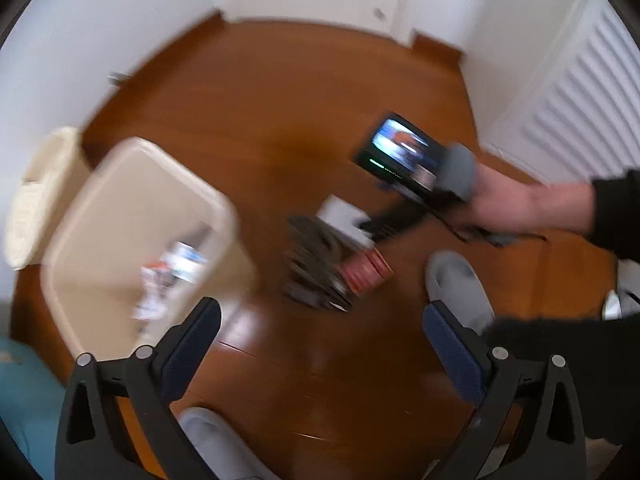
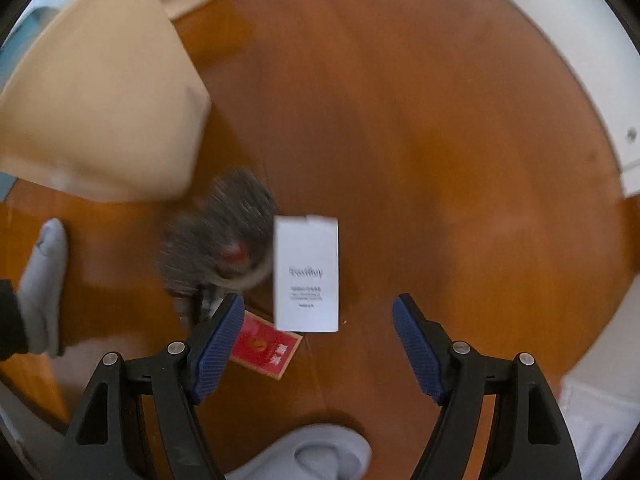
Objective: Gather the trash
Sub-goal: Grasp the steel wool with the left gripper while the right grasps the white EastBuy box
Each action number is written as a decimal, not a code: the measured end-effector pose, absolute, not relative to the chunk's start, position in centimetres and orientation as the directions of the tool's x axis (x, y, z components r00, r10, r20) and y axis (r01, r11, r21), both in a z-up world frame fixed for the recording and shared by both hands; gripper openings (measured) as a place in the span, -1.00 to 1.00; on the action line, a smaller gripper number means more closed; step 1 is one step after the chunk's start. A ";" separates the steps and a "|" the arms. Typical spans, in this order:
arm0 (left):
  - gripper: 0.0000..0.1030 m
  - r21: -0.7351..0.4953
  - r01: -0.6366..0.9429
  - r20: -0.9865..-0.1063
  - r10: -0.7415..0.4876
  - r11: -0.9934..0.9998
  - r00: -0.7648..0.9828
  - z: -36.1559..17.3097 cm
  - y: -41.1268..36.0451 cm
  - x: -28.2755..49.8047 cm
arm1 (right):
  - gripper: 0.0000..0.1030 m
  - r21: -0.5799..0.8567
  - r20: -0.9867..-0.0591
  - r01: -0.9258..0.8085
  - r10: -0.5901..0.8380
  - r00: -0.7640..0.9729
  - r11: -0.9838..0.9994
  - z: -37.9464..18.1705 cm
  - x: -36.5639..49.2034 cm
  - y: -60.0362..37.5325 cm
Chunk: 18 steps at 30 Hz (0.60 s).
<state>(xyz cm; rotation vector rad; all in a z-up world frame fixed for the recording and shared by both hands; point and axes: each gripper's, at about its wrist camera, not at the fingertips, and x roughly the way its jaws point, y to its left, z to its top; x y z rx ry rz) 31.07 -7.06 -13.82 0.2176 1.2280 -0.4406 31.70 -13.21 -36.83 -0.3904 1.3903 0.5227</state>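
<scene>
Two claws are seen spread wide over the wooden floor (image 2: 440,120), nothing between the pads of either. At left, a beige bin (image 1: 132,216) holds blurred wrappers (image 1: 172,272). The left claw (image 1: 320,344) hangs beside it. Under the right claw (image 2: 318,320), a smeared grey object (image 2: 216,240) cannot be identified; a white box (image 2: 307,276) and a partly hidden red packet (image 2: 266,350) lie beside it.

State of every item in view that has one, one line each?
Bin: uncovered, some trash already inside.
White box: flat on the floor, closed.
Red packet: on the floor, partly under the white box.
Left hand-held gripper: open, empty.
Right hand-held gripper: open, empty, above the white box.
</scene>
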 end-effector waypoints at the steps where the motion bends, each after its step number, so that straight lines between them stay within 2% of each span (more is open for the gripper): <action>1: 0.99 -0.084 0.444 -0.946 -0.211 0.892 0.246 -14.9 -7.9 31.2 | 0.53 0.058 -0.986 -0.556 0.135 0.099 0.829 -37.9 31.5 -13.3; 5: 0.99 -0.135 0.346 -0.958 -0.212 0.928 0.194 -18.8 -8.6 33.6 | 0.53 0.060 -0.981 -0.563 0.152 0.119 0.824 -41.0 31.6 -13.7; 13: 0.99 -0.057 0.306 -0.987 -0.101 0.950 0.129 -24.9 -8.8 34.0 | 0.51 0.056 -0.978 -0.603 0.164 0.126 0.796 -44.4 31.3 -13.8; 14: 0.99 -0.053 0.309 -0.987 -0.098 0.950 0.131 -25.2 -9.1 34.1 | 0.23 0.073 -0.978 -0.602 0.175 0.112 0.795 -44.6 31.5 -13.8; 15: 0.99 -0.050 0.314 -0.985 -0.098 0.948 0.140 -25.4 -9.5 34.3 | 0.09 0.102 -0.974 -0.595 0.200 0.102 0.797 -44.6 31.1 -13.6; 18: 0.99 -0.040 0.332 -0.979 -0.104 0.942 0.175 -26.1 -11.0 35.3 | 0.07 0.164 -0.950 -0.536 0.279 0.140 0.828 -42.9 31.8 -15.0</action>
